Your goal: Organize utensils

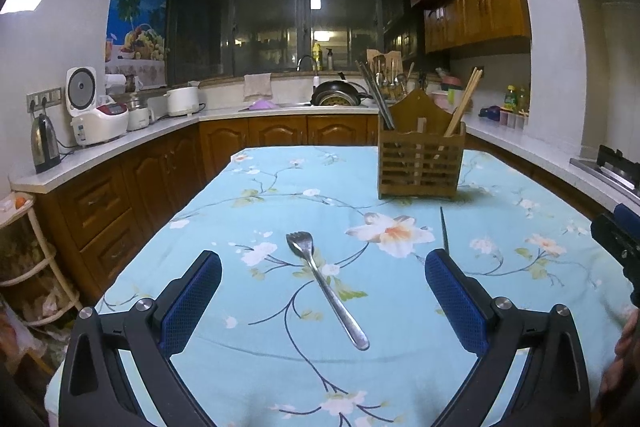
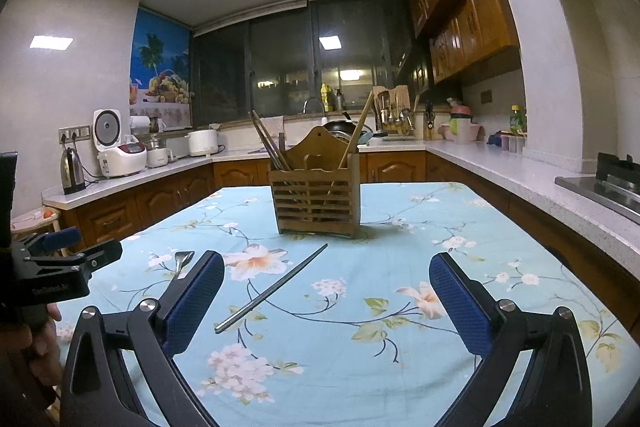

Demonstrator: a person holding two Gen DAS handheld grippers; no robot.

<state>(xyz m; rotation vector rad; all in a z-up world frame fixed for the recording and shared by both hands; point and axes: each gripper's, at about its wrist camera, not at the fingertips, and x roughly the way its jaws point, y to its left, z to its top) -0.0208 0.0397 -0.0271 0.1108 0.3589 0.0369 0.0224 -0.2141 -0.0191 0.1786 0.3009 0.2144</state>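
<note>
Kitchen counters and wooden cabinets surround a table covered by a blue flowered cloth (image 1: pixel 280 359). On the cloth a metal fork (image 1: pixel 324 287) lies flat between the spread fingers of the left gripper (image 1: pixel 323 275), touching neither. A pair of metal chopsticks (image 2: pixel 272 289) lies flat and slanted in front of the right gripper (image 2: pixel 326 277), whose fingers are also wide apart and empty. Farther back stands a slatted wooden holder (image 2: pixel 316 203) with chopsticks leaning upright inside it.

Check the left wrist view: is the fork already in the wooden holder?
No, the fork lies flat on the floral tablecloth, apart from the wooden holder.
</note>
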